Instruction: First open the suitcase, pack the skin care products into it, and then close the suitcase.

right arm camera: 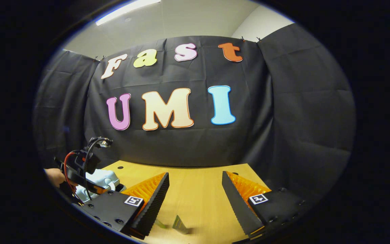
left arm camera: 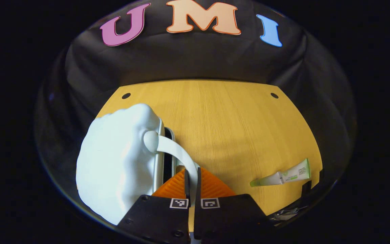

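Left gripper view: the left gripper point(left arm camera: 192, 176) pinches the pale suitcase's point(left arm camera: 117, 162) white handle strap point(left arm camera: 178, 152), fingers nearly together. The case stands near the table's point(left arm camera: 222, 115) left edge; a skin care tube point(left arm camera: 283, 176) lies toward the right edge. The right gripper point(right arm camera: 195, 200) is spread wide over bare wood, holding nothing.

Your right gripper point(right arm camera: 195, 196): fingers spread wide above wooden table point(right arm camera: 198, 189).
Tube point(right arm camera: 180, 224): lying between them.
Suitcase point(right arm camera: 100, 179): far left.
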Demonstrator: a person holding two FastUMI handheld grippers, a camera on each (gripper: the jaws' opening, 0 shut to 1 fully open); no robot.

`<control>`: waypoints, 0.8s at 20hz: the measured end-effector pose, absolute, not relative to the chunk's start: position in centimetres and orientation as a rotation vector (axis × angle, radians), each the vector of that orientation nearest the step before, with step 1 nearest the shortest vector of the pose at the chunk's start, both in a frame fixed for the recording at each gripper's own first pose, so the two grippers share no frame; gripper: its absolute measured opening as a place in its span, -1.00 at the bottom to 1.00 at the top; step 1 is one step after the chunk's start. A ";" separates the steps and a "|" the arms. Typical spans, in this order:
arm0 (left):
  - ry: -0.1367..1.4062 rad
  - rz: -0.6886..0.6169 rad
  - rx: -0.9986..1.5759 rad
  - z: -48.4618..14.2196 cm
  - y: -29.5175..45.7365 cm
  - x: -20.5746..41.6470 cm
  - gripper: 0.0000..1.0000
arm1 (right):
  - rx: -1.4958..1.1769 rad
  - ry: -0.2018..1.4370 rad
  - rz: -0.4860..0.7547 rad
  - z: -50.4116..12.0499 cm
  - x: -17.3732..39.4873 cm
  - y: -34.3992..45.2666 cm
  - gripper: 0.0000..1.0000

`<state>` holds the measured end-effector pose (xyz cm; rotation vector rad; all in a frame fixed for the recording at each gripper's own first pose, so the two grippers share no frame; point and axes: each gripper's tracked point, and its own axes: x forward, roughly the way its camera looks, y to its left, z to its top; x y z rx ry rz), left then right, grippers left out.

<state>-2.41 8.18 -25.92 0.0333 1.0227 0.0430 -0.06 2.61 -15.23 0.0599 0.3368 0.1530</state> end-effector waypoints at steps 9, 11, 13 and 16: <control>0.837 0.068 -0.006 -13.9 15.9 -0.8 -1.00 | 0.073 0.339 0.252 -15.6 -0.5 8.6 0.94; 0.814 0.083 0.018 -12.7 17.6 -0.8 -1.00 | 0.070 0.331 0.269 -15.4 -0.5 9.6 0.94; 0.783 0.096 0.019 -11.1 19.6 -0.7 -1.00 | 0.063 0.324 0.281 -15.3 -0.5 10.5 0.94; 0.739 0.106 0.021 -9.5 22.0 -0.8 -1.00 | 0.075 0.336 0.290 -15.7 -0.3 11.8 0.94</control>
